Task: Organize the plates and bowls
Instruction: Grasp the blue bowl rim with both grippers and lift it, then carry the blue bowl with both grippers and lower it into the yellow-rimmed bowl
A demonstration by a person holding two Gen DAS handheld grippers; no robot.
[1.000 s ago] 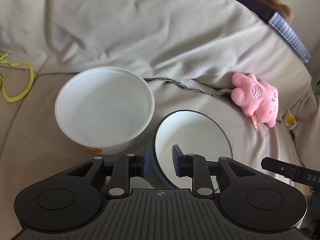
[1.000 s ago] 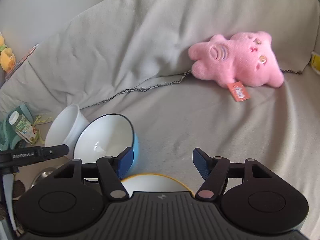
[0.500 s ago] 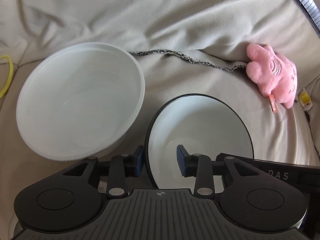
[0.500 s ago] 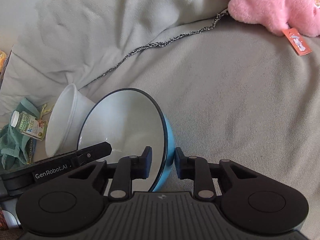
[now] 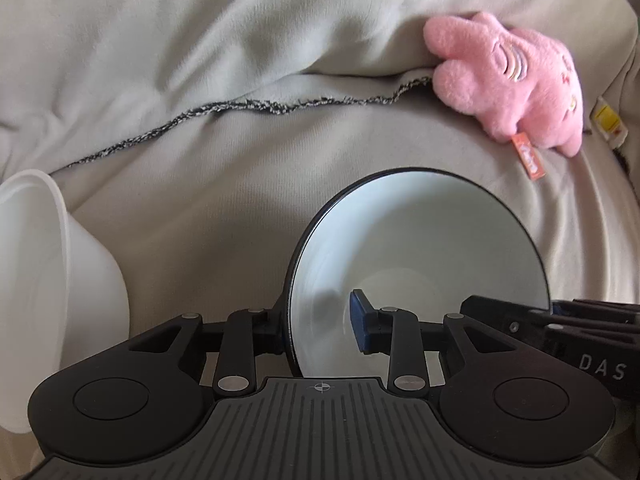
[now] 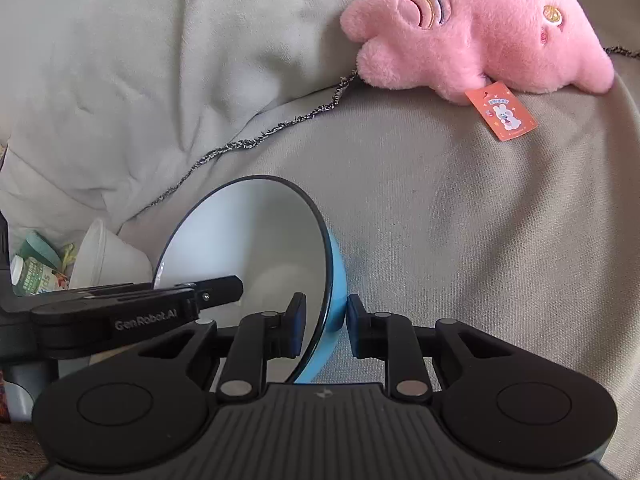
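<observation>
Left wrist view: left gripper astride the near rim of the blue bowl, jaws just closing, pads not clearly pressing. White plastic bowl at left on the beige blanket.

Right wrist view: right gripper clamped on the blue bowl's right rim, bowl tilted. Pink plush toy well beyond.

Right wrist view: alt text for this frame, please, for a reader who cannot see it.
The right gripper has its jaws shut on the rim of a tilted, blue-sided enamel bowl with a white inside, held over a beige blanket. A pink plush toy lies beyond; the left gripper reaches in from the left.
</observation>
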